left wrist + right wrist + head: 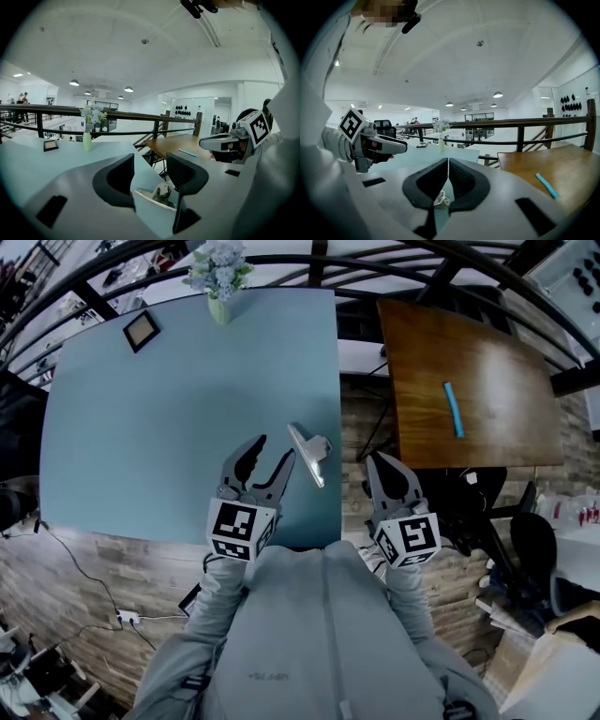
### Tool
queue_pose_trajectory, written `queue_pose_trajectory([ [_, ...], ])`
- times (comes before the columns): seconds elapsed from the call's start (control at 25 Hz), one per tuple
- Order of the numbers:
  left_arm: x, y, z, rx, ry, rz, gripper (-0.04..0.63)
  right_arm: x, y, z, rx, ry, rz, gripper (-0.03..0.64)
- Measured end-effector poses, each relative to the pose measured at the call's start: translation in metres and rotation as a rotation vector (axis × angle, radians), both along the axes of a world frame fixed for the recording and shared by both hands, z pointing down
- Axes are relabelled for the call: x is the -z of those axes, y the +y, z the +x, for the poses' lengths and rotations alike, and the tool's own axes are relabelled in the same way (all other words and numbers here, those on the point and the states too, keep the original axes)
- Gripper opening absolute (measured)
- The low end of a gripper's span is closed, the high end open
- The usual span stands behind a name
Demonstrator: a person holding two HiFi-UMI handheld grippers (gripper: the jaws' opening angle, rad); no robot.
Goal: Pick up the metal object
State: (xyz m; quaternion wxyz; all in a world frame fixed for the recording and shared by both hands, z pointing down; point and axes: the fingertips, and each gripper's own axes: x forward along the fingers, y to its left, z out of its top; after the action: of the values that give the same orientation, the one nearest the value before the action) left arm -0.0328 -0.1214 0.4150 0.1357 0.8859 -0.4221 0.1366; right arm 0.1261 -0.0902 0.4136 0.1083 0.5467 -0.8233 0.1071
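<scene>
The metal object lies flat on the light-blue tabletop, close to its right edge, just right of the frame's centre in the head view. It is a thin shiny plate with a small raised piece on it.

Your left gripper sits just left of the object. Its jaws are spread. In the left gripper view, the object shows low in the gap between the jaws, and neither pad presses on it. The right-hand jaw tip stands just beside the plate's near edge.

Your right gripper is in the lower centre-right of the head view, past the tabletop's right edge and apart from the object. Its jaws are pressed together, tips touching, and pinch nothing.

Other items:
- A pale green vase of flowers stands at the tabletop's far edge, at the upper centre of the frame.
- A small dark frame lies at the upper left.
- A wooden table fills the upper right and carries a blue stick.
</scene>
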Motion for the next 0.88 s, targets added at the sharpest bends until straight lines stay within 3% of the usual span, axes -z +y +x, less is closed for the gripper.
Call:
queue_pose_trajectory([
  [0.36, -0.022, -0.006, 0.012, -0.062, -0.023, -0.054, 0.25, -0.013, 0.0, 0.0, 0.007, -0.006, -0.032, 0.025],
  [0.88, -0.079, -0.005, 0.059, -0.264, -0.147, -0.129, 0.307, -0.031, 0.012, 0.012, -0.053, -0.039, -0.08, 0.025],
])
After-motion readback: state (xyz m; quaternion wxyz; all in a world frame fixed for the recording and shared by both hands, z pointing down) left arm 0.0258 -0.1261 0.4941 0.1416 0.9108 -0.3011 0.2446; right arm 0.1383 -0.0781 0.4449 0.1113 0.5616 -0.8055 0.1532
